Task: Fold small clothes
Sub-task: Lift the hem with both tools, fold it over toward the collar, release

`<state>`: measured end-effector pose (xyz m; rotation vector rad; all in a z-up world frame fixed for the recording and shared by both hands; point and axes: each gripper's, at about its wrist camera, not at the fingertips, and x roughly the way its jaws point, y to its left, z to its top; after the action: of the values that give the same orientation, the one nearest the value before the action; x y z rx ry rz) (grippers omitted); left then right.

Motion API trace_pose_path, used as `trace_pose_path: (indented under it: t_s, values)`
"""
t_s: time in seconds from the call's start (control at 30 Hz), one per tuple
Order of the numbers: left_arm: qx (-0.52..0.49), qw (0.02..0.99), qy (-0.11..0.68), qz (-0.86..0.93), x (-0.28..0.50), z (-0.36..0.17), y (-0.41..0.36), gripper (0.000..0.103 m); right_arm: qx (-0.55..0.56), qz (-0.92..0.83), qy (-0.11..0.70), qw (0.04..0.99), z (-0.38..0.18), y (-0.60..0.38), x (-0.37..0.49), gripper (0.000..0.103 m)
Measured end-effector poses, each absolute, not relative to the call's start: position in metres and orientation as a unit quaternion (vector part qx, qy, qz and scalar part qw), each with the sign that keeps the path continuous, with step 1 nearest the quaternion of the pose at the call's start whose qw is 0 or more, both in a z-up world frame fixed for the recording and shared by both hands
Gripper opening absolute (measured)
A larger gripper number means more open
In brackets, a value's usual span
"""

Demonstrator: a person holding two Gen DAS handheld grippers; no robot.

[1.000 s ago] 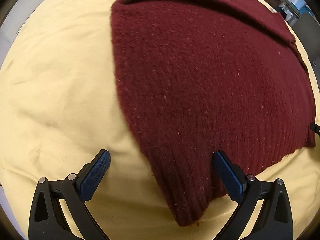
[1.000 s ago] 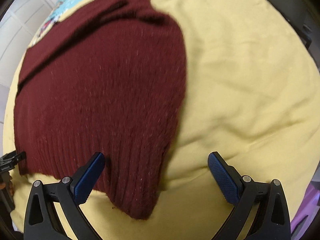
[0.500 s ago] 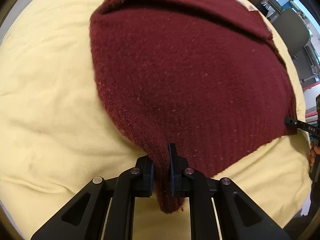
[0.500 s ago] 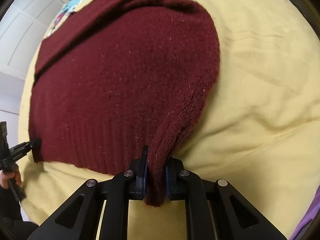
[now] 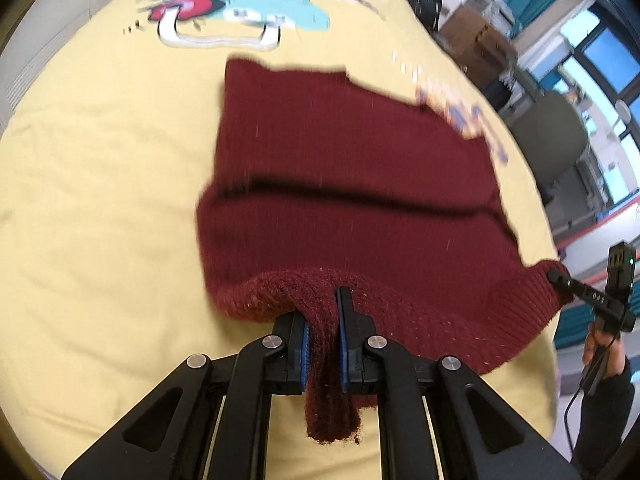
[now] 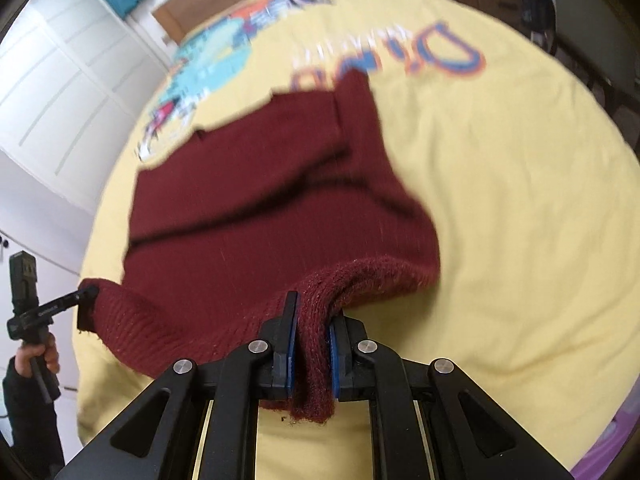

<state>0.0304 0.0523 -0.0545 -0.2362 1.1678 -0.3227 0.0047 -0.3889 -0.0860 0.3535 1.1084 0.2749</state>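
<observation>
Left wrist view: dark red knitted sweater (image 5: 352, 216), wool-like, ribbed hem, lying on a pale yellow bedspread (image 5: 100, 200) with a printed cartoon picture at 12 o'clock. Left gripper (image 5: 322, 340), black frame with blue pads, has its jaws closed tight on a bunched corner of the ribbed hem; a tuft hangs below the pads at 6 o'clock. Hem edge raised off the bedspread, rest of the garment sagging back in a fold. At 3 o'clock, the other hem corner is pinched by the right gripper (image 5: 558, 278); white lettering on its side, too small to read.

Right wrist view: right gripper (image 6: 314, 348) likewise clamped on its hem corner. Bedspread carries large blue-and-orange lettering (image 6: 440, 56) at 12 o'clock, blurred; a "D" may begin it. Left gripper at 9 o'clock; its label is illegible.
</observation>
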Motion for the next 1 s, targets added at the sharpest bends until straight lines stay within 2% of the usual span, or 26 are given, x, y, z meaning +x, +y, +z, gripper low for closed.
trace_pose_path:
  t_s: [0.33, 0.53, 0.8, 1.0]
  values:
    - [-0.111, 0.854, 0.493, -0.121, 0.104, -0.004, 0.084, 0.009, 0.161, 0.121, 0.460, 0.865, -0.035, -0.384, 0.086, 0.011]
    - [-0.098, 0.858, 0.492, -0.112, 0.153, -0.004, 0.090, 0.009, 0.162, 0.112, 0.456, 0.868, -0.026, -0.382, 0.151, 0.011]
    - [-0.088, 0.839, 0.532, -0.071, 0.212, -0.055, 0.087, 0.009, 0.132, 0.092, 0.514, 0.842, -0.073, -0.362, 0.225, 0.011]
    - [-0.039, 0.839, 0.542, -0.033, 0.214, -0.095, 0.075, 0.010, 0.120, 0.065, 0.554, 0.821, -0.119, -0.352, 0.243, 0.012]
